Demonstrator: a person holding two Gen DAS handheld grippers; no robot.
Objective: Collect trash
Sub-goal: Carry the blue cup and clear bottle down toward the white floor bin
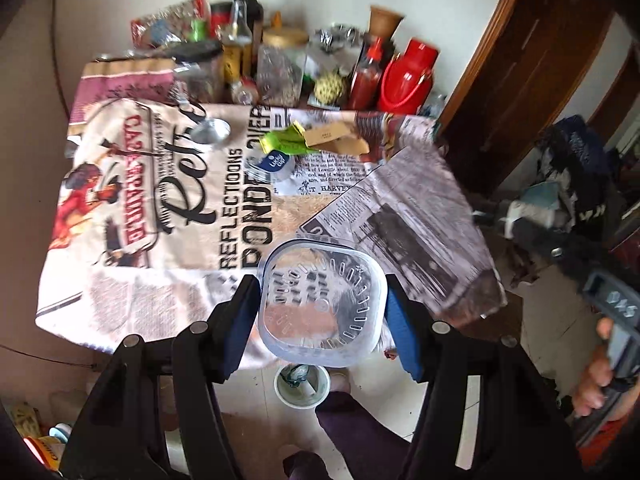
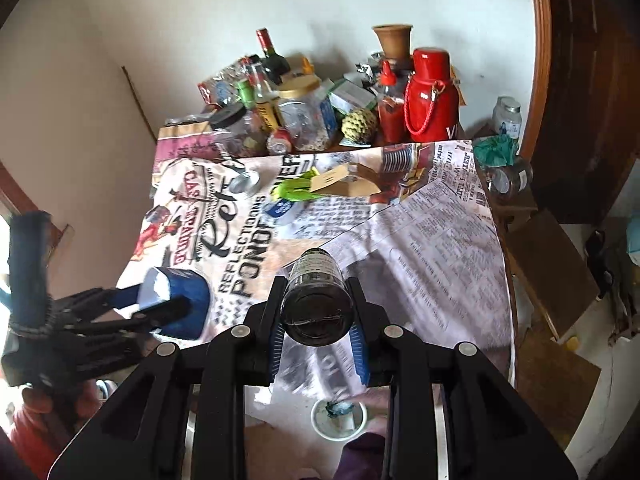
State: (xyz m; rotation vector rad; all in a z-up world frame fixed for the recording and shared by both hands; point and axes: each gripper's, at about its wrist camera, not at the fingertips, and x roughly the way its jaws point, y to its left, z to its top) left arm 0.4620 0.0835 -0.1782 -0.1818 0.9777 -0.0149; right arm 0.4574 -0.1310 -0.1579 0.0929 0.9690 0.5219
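Left gripper (image 1: pixel 322 308) is clamped on a clear square tub (image 1: pixel 322 300) and the right gripper (image 2: pixel 318 314) on a dark bottle (image 2: pixel 316 300), both held just above the white bin (image 1: pixel 302 386) on the floor by the table (image 1: pixel 132 280). So it's the carry-to-bin step; next, I'd guess, is lining each up over the bin and letting go. Tub looks empty and see-through, bottle's glossy with a label.

- left hand-held gripper (image 1: pixel 322 312): black frame, blue pads
- container (image 1: pixel 322 304): clear plastic, blue rim
- bottle (image 2: pixel 316 300): dark brown glass
- surface (image 1: pixel 132 280): cloth with newspaper print, black lettering, red figure
- flask (image 2: pixel 430 96): red, red cord
- wrapper (image 1: pixel 282 142): lime green
- floor bin (image 2: pixel 339 418): white
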